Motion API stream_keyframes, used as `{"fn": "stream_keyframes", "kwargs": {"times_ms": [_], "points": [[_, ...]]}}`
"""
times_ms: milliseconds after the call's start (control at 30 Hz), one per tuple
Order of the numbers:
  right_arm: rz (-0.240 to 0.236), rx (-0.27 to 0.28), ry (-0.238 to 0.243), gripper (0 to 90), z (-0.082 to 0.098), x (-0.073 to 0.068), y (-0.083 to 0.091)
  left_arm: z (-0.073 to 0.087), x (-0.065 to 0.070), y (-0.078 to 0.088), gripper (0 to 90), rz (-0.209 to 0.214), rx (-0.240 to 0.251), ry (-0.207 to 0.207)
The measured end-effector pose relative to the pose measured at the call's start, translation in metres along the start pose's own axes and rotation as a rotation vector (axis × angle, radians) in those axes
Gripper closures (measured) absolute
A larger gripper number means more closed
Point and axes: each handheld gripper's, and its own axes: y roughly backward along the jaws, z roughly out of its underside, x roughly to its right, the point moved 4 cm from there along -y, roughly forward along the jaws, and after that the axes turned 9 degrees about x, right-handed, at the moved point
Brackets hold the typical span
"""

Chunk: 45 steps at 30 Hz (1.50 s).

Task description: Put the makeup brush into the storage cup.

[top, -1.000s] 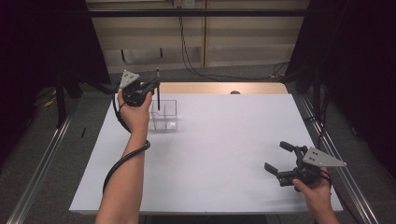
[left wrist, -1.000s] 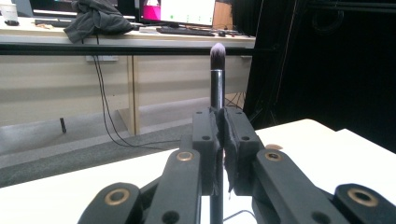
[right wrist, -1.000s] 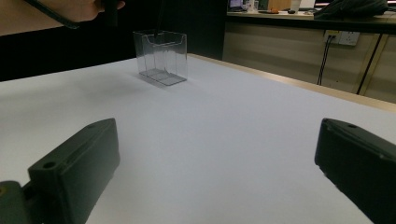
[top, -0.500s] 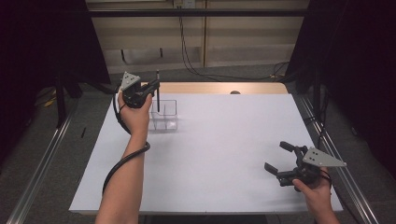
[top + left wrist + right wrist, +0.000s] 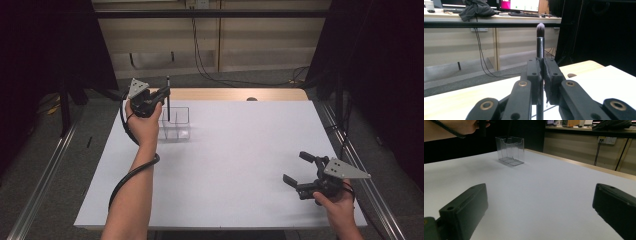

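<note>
Upper left of the high view: left gripper [image 5: 162,95], jaws pinching an upright makeup brush [image 5: 168,97] over the clear organizer [image 5: 176,124]; lower it plumb into one compartment before releasing; right gripper [image 5: 300,172] idles spread, lower right.

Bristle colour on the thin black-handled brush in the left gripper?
Dark bristles fading to pale whitish tips on the thin black-handled brush; the left gripper view shows it best.

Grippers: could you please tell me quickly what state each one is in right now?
Left gripper: closed on the makeup brush, held upright over the clear organizer.
Right gripper: open, holding nothing.
</note>
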Motion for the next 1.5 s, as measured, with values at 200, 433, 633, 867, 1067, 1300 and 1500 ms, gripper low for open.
{"fn": "stream_keyframes", "kwargs": {"times_ms": [200, 433, 633, 867, 1067, 1300, 1500], "points": [[-0.001, 0.001, 0.002, 0.0, 0.0, -0.001, 0.0, 0.001, 0.0, 0.001, 83.9, -0.001, -0.002, 0.004], [0.0, 0.001, 0.0, 0.0, 0.0, -0.001, 0.0, 0.003, -0.001, 0.003, 83.8, -0.004, 0.0, 0.007], [0.0, 0.001, 0.001, 0.0, 0.0, -0.001, 0.0, 0.006, -0.001, 0.005, 83.9, -0.006, 0.002, 0.014], [-0.003, 0.002, 0.002, 0.0, 0.0, -0.001, -0.001, 0.009, -0.002, 0.007, 83.8, -0.01, -0.001, 0.016], [-0.002, 0.004, 0.003, 0.0, 0.0, -0.001, -0.001, 0.012, -0.002, 0.007, 83.8, -0.009, -0.006, 0.021], [-0.004, 0.002, 0.004, 0.0, 0.0, -0.001, -0.001, 0.015, 0.0, 0.007, 83.8, -0.006, -0.015, 0.014], [-0.004, 0.003, 0.005, 0.0, 0.0, -0.001, 0.0, 0.017, 0.0, 0.007, 83.8, -0.011, -0.012, 0.022]]}}
